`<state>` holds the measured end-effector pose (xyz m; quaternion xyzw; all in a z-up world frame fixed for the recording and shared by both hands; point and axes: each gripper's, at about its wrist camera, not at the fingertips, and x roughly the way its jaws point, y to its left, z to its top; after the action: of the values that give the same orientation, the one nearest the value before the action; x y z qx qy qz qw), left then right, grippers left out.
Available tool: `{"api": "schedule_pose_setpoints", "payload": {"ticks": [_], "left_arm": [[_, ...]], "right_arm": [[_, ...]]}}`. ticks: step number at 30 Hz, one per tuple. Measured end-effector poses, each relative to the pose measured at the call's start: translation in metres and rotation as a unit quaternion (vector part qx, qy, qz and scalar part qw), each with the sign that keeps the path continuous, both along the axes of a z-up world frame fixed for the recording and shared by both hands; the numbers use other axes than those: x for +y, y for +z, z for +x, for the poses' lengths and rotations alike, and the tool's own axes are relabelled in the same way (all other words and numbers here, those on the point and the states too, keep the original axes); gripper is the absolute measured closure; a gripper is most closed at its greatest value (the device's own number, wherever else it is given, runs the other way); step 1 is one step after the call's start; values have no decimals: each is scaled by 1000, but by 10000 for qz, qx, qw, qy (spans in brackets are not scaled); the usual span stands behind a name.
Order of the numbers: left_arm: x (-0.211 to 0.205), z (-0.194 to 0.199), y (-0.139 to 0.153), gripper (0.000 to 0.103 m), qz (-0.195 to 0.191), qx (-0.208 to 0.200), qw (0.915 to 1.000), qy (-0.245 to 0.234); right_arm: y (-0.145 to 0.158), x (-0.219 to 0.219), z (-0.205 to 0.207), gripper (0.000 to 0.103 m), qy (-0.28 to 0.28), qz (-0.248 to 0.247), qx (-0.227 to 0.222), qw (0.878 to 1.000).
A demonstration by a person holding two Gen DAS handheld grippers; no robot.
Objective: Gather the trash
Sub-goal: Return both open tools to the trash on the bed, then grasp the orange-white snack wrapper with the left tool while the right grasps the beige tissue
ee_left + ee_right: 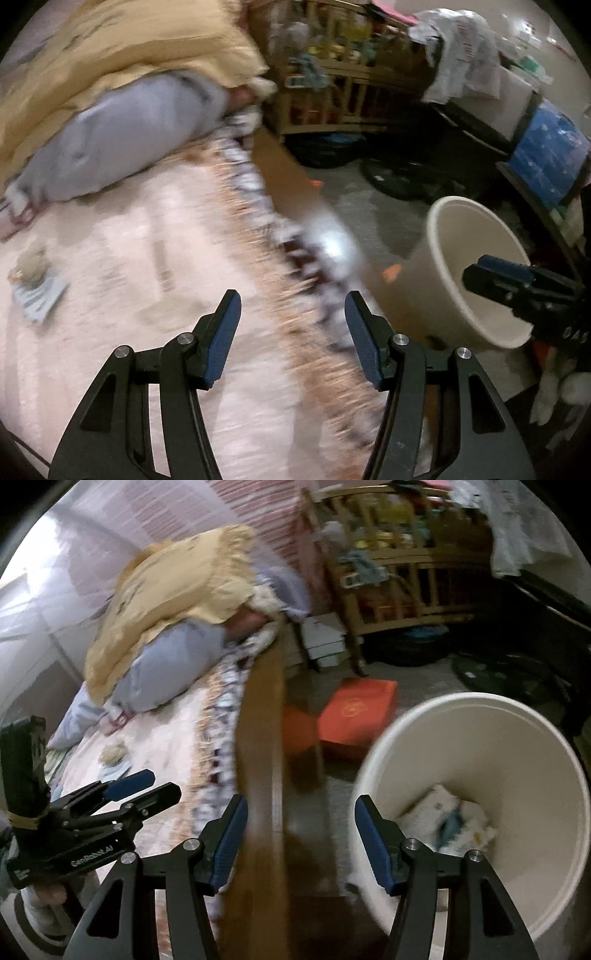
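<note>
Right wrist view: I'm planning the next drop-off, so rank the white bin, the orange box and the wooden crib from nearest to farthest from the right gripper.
From the right gripper:
1. White bin, just right of the fingers, wrappers inside.
2. Orange box, on the floor beyond the bin.
3. Wooden crib, against the far wall.

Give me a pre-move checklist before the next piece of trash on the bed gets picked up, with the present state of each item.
1. Left hand-held gripper empty, jaws apart: ok.
2. Right hand-held gripper empty, jaws apart: ok.
3. Round cream plastic bin upright on the floor beside the bed, mouth open: ok.
4. White crumpled wrappers inside the bin, not spilled: ok.
5. Trash left on the pink patterned bedspread: a beige crumpled wad lies on a grey-blue printed paper: not ok, not yet collected.
6. Exact outline of the wad for a grasp: cannot tell, the picture is blurred.
</note>
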<state>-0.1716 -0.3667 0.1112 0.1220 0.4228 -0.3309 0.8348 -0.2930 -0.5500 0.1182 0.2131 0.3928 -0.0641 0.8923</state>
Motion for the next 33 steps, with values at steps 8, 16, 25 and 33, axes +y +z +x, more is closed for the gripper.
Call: {"api": "schedule_pose_setpoints", "payload": {"ticks": [8,16,25,33], "left_arm": [[86,38,-6,46,102,-12,9967,802],[184,92,-13,46,-70,88,9802,1975],[249,157,-32,46,-471,264,9614,2699],[247,207,-64,46,-716,656,9578,2706]], "right_arm": [[-6,66,45,42,766,-15,98,9970],[-10,126,81,42,1426,-58,136,9897],[-17,173,122,40,1982,-113,170,9799],[-24,174,137,40,2003,-38,275,9793]]}}
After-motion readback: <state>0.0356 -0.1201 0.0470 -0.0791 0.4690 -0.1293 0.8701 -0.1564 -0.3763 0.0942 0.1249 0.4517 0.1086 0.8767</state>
